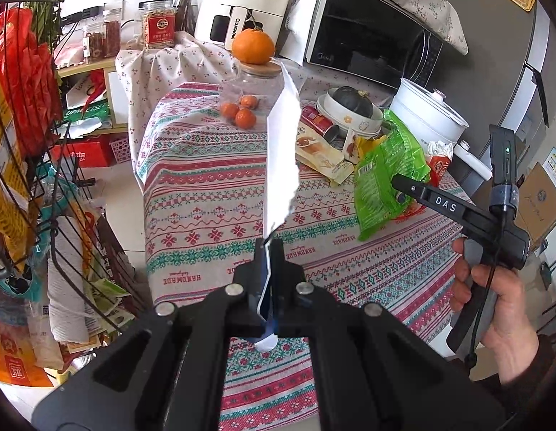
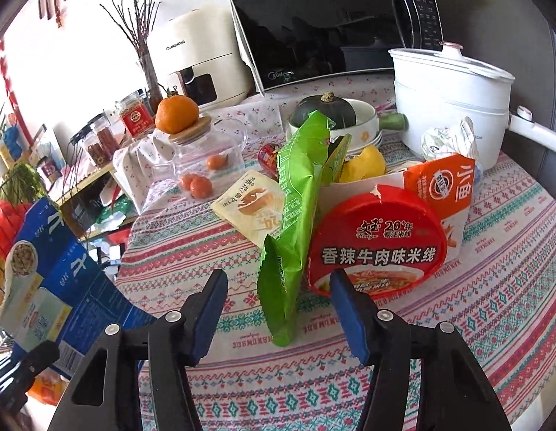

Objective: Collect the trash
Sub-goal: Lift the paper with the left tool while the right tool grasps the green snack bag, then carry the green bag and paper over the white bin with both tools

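Observation:
My left gripper (image 1: 267, 248) is shut on a flattened blue carton (image 1: 281, 143), seen edge-on and held upright above the table; its blue printed face shows in the right wrist view (image 2: 59, 280). My right gripper (image 2: 278, 280) is open, its fingers either side of a green snack bag (image 2: 296, 222) that stands on the patterned tablecloth (image 2: 475, 287). In the left wrist view the right gripper (image 1: 400, 186) touches the green bag (image 1: 385, 172). Behind the bag are a red noodle-bowl lid (image 2: 378, 240), an orange torn box (image 2: 439, 186) and a beige sachet (image 2: 249, 208).
A glass jar (image 2: 206, 158) with an orange on top, a red can (image 2: 269, 156), a bowl with a squash (image 2: 324, 111), a white pot (image 2: 450, 100), a microwave (image 2: 332, 28) and an air fryer (image 2: 199, 61) stand behind. A wire rack (image 1: 33, 179) full of bags stands left.

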`<state>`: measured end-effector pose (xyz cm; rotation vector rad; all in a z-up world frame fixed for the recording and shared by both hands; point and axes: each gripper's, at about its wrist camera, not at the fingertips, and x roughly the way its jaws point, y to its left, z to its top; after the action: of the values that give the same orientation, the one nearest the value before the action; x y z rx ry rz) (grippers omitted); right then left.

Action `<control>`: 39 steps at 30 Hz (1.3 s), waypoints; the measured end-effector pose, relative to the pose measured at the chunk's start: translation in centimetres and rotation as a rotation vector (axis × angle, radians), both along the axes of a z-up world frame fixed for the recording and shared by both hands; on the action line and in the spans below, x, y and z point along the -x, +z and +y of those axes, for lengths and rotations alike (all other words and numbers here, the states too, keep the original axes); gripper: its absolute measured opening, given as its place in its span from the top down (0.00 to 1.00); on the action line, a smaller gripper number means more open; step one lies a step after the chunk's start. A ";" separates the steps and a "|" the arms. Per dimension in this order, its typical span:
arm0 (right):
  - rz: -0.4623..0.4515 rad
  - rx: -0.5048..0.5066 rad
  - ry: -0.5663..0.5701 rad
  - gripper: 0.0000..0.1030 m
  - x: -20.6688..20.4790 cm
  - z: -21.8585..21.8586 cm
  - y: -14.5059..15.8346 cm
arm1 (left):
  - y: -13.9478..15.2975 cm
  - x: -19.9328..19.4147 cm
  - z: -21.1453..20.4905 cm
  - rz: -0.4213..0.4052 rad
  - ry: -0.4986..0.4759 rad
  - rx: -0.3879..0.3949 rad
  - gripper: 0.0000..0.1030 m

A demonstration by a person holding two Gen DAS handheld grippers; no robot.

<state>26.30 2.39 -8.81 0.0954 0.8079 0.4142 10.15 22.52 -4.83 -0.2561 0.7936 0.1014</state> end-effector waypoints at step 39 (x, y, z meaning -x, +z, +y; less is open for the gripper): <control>-0.005 -0.153 0.049 0.86 10.7 -21.7 10.3 | 3.2 -1.9 -13.0 -0.093 -0.274 0.062 0.98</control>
<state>15.61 -19.34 1.51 0.2167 0.7743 0.5221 12.04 9.52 -1.66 -0.2073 0.7330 -0.1924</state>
